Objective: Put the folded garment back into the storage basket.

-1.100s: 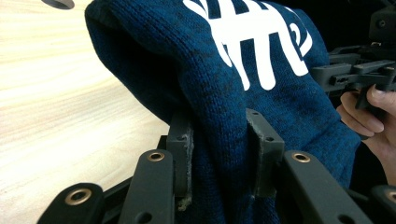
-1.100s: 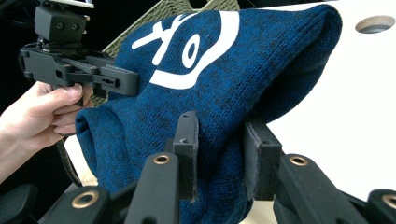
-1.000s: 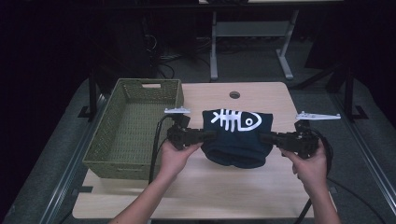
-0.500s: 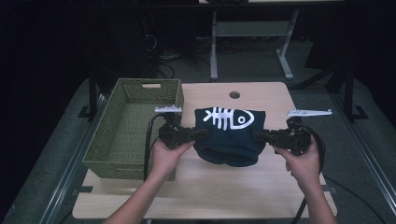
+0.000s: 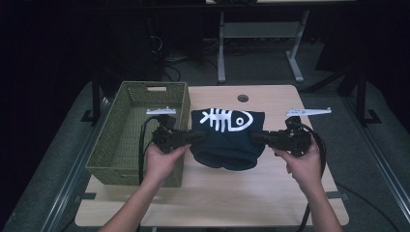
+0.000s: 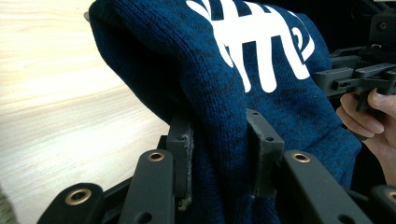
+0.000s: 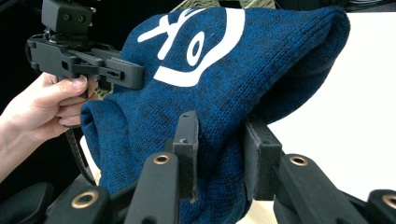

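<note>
A folded dark blue knitted sweater (image 5: 227,137) with a white fish-skeleton print hangs between my two grippers above the wooden table (image 5: 212,203). My left gripper (image 5: 196,137) is shut on the sweater's left edge, and in the left gripper view the knit (image 6: 261,93) bunches between the pads (image 6: 219,154). On the right edge my right gripper (image 5: 256,137) is shut too, its pads pinching a thick fold (image 7: 217,154) of the sweater (image 7: 243,74). The lower part of the garment sags toward the tabletop. Its left edge is close to the green basket (image 5: 128,145).
The woven green basket stands on the table's left side, its inside bare. A round cable hole (image 5: 242,98) lies at the table's far edge. Dark floor and a grey desk frame (image 5: 256,34) lie beyond the table.
Both hands have carried the sweater to the left, toward the basket, and slightly up. The grips on its two edges are unchanged.
</note>
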`<state>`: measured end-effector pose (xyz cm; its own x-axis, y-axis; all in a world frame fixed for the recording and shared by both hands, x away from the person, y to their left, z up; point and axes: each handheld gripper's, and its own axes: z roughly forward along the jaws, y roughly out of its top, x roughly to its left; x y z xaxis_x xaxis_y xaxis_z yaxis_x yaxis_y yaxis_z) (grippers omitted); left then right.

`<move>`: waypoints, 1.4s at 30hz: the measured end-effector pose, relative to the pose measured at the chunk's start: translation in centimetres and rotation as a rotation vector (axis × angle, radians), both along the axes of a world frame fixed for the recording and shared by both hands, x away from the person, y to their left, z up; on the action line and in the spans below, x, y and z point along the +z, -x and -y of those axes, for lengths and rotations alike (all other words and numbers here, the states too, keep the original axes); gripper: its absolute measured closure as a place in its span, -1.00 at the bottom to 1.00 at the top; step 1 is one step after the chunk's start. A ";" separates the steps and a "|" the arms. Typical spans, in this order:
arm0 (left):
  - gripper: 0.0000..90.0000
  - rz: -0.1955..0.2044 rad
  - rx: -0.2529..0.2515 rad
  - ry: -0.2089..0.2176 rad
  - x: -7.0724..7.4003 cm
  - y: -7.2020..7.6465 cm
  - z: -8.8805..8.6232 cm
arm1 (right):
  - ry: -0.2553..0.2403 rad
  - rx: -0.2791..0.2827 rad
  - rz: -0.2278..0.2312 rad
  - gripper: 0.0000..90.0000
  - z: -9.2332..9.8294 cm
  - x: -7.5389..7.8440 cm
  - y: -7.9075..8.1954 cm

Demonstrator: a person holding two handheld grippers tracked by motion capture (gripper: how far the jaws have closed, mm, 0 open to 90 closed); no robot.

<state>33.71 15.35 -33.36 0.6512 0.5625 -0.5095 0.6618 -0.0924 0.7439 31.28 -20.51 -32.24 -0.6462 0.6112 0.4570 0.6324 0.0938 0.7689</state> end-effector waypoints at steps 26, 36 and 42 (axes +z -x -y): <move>0.49 0.023 0.083 0.003 1.2 0.3 -5.4 | -0.003 0.063 0.022 0.55 -5.4 1.2 -2.1; 0.49 0.027 0.128 0.007 1.5 0.5 -7.9 | -0.018 0.094 0.022 0.55 -7.9 1.5 -3.1; 0.49 0.027 0.150 0.015 1.8 0.6 -9.2 | -0.040 0.109 0.022 0.55 -9.2 1.6 -3.6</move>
<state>33.10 24.52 -31.58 0.5740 0.6473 -0.5016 0.6469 0.0171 0.7623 34.84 -11.32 -30.69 -0.7179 0.5182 0.4648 0.6033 0.1301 0.7868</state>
